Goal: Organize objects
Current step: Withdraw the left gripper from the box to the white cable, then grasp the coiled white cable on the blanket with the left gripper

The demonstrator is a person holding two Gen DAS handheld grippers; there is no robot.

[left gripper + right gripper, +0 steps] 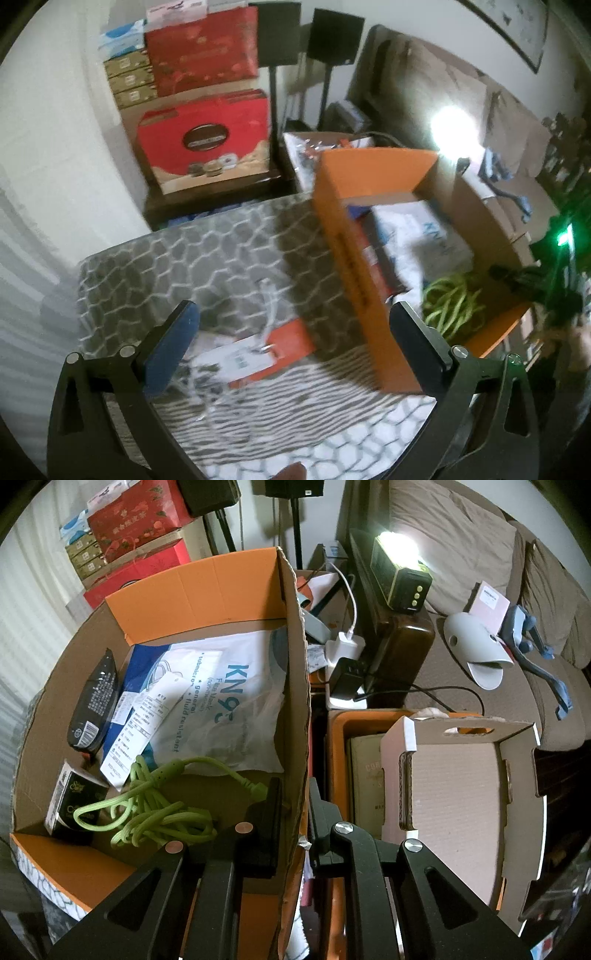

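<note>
The orange cardboard box (207,590) holds a green cable (155,801), a mask bag (229,701) and packets, its wall clamped by the right gripper (293,812), while the left gripper (295,332) (fingers wide apart, empty) hovers over an orange-and-white card (258,354) on the patterned mat (184,251).

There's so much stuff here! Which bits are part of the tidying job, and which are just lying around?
Part of the job:
- orange cardboard box, its wall pinched by the right gripper
- green cable, mask packet and black pouch inside it
- orange-and-white packet on the patterned mat, below the open left gripper

Just lying about:
- red gift boxes
- lamp
- grey slipper
</note>
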